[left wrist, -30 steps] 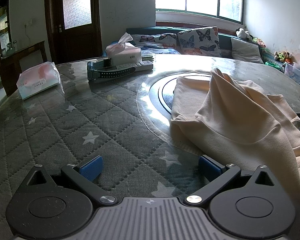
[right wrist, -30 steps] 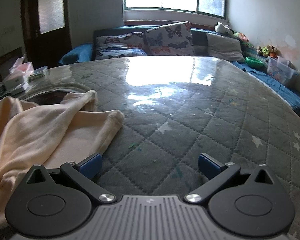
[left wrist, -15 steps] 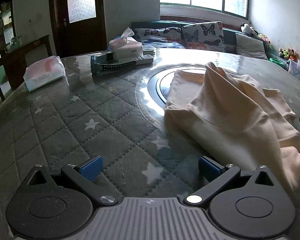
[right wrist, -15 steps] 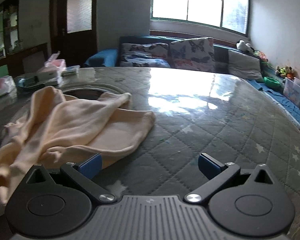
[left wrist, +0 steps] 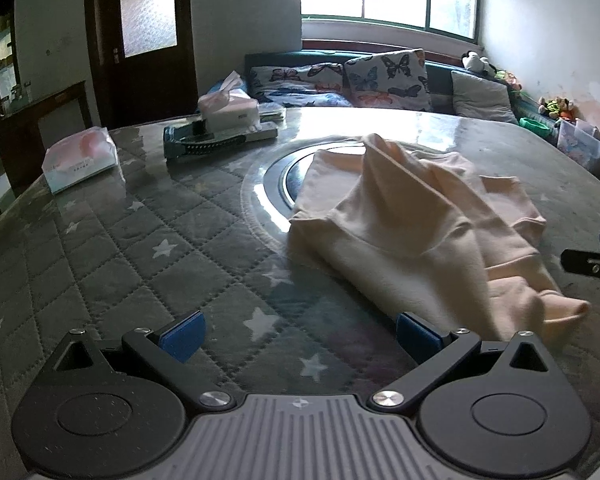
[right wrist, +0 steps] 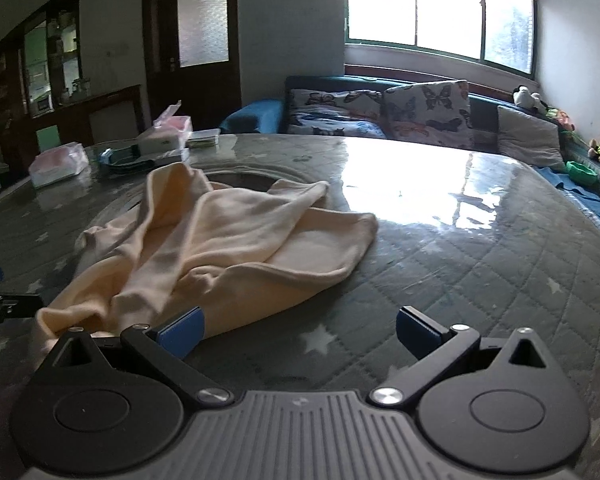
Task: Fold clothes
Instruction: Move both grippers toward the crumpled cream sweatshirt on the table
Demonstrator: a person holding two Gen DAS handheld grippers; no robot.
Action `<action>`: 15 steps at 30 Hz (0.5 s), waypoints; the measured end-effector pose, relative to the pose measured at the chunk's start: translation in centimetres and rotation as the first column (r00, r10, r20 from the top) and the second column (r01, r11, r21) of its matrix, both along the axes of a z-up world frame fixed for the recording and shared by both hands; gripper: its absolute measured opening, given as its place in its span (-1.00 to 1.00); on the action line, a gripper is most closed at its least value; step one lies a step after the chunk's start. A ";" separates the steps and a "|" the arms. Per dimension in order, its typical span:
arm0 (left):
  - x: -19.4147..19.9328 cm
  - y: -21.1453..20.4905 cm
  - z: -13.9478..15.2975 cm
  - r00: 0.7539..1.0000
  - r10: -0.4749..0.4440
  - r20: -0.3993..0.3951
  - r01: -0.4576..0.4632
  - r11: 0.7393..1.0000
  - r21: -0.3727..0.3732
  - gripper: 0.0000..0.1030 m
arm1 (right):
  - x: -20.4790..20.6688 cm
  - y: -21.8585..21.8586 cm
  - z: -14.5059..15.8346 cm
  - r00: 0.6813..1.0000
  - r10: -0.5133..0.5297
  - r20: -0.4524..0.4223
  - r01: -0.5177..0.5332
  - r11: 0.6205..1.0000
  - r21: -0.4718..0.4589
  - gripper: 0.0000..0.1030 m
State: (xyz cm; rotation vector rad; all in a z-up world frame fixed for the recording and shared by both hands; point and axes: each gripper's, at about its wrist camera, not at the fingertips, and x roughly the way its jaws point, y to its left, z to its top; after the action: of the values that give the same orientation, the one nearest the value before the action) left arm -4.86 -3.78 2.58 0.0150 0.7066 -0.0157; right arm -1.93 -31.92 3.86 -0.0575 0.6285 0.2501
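Cream garment (left wrist: 412, 232) crumpled on the quilted table (left wrist: 112, 264)
Left gripper (left wrist: 300, 338) and right gripper (right wrist: 298, 330) flank its near end (both spread wide, holding nothing).

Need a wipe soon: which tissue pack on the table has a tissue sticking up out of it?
The far tissue box, by the dark tray: a tissue pokes up from it. The soft tissue pack at the left table edge lies closed.

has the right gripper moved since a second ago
Yes. The right gripper has backed away from the cloth and turned left: the door and cabinet now show.
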 end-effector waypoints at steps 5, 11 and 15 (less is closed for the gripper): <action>-0.7 -0.8 0.5 1.000 -0.023 0.006 0.024 1.000 -0.006 1.00 | -1.0 0.5 0.3 1.000 0.021 -0.009 -0.021 1.000 0.014 0.99; -1.4 -1.5 1.0 0.999 -0.041 0.016 0.041 0.999 -0.002 1.00 | -1.8 1.1 0.7 0.999 0.039 -0.008 -0.039 0.999 0.005 0.98; -1.8 -1.9 1.5 0.999 -0.047 0.025 0.047 0.999 0.001 1.00 | -2.0 1.4 0.9 0.999 0.045 -0.007 -0.045 0.999 0.002 0.92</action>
State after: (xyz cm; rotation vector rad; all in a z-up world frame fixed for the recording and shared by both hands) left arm -6.62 -5.66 4.05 0.0320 0.6810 -0.0607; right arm -3.98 -30.54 4.75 -0.0695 0.6345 0.2948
